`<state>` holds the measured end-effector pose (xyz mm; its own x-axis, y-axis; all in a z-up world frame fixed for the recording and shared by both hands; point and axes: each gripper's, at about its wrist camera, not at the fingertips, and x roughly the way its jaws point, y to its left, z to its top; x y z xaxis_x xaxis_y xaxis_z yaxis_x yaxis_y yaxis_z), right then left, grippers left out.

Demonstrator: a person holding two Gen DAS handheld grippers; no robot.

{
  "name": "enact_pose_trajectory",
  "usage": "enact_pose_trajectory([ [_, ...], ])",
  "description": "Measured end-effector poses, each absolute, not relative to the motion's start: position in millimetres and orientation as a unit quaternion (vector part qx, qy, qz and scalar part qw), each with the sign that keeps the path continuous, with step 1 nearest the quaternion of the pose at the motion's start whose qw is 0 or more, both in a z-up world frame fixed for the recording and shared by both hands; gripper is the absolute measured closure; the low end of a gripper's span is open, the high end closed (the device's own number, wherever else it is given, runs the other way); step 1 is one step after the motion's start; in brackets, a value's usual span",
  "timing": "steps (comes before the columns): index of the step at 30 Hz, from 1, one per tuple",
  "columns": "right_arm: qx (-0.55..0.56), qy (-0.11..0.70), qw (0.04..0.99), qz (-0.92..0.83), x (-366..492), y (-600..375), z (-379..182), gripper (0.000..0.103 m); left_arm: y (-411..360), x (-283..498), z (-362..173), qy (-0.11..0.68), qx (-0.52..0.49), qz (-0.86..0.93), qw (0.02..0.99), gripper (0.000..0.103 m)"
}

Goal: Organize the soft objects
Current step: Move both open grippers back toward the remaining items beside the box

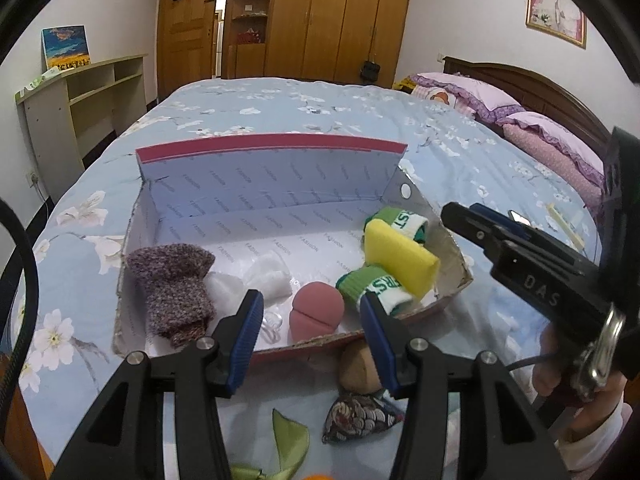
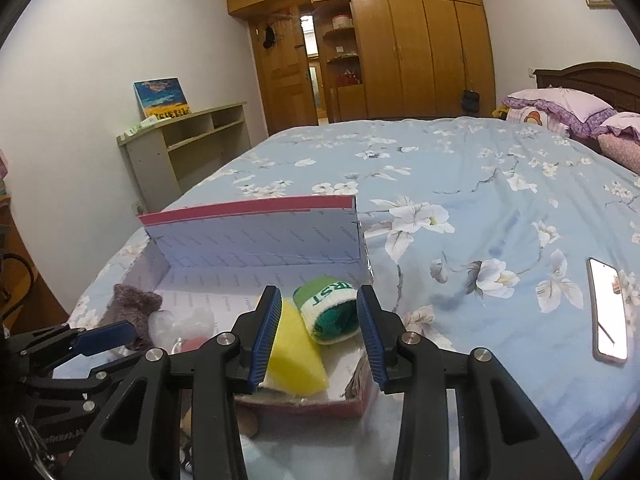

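Right now both tongs hang over the near edge of a shallow cardboard box (image 1: 276,184) that sits on the bed (image 1: 304,100), close to the bed's near edge, its lid standing up along the far side.

The left gripper (image 1: 308,332) has its blue pads spread apart with nothing between them; it is poised above the box's near wall. The right gripper (image 2: 318,332) is spread too, its pads clear of the things under it, above the box's near right corner.

Inside the box, in the near left corner, lies a purple knitted sock (image 1: 174,288), its toe end hanging toward the near wall. Just beside it, toward the middle, sits a heap of white fluffy stuff (image 1: 260,278). A pink sponge puff (image 1: 316,314) rests against the near wall, about midway along it. At the right end a yellow sponge (image 1: 400,256) lies tilted on top of two rolled green-and-white socks (image 1: 374,286), one nearer the far right corner, one nearer the near wall.

Outside the box, on the bed's near edge, are a brown round soft thing (image 1: 358,366) touching the box's near wall, a small patterned pouch (image 1: 356,420) just beside it, and a green ribbon (image 1: 290,438). A phone (image 2: 610,312) lies face up on the bedspread, well apart to the right of the box.
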<state>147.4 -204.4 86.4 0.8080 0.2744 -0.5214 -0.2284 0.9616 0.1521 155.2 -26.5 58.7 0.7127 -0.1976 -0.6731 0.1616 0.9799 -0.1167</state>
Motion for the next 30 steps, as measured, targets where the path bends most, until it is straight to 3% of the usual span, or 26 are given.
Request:
enact_pose_trajectory([
  [30,0.017,0.303,0.938,0.165,42.8,-197.0,75.6,0.063,17.7,75.9,61.1,0.386,-0.038,-0.057,0.92,0.05],
])
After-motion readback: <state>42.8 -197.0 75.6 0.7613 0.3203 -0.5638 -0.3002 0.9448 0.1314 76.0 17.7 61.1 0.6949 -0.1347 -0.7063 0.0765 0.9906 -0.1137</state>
